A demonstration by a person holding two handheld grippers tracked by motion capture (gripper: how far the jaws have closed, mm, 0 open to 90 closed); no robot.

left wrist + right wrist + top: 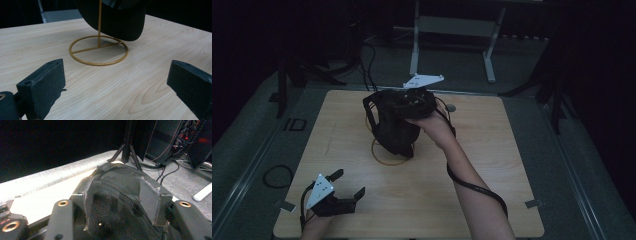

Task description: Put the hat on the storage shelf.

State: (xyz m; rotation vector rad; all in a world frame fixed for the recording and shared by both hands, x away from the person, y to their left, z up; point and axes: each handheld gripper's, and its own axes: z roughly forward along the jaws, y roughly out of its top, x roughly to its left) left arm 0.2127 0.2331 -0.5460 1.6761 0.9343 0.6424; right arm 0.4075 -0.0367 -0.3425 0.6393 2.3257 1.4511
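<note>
At table centre, your right gripper (404, 107) straddles the black cap (394, 127) atop the gold wire stand (98, 50), jaws parted, pads apparently off it; left gripper (343, 186) open and empty; risk: snagged mesh tips the stand.

On the wooden table (422, 200) there is one black cap (394, 127) and one golden wire stand (98, 50) with a single ring base and one upright rod, both near the table's 12 o'clock side. There are two grippers: the left gripper (348, 184) at 7 o'clock and the right gripper (382, 107) at 12 o'clock.
</note>
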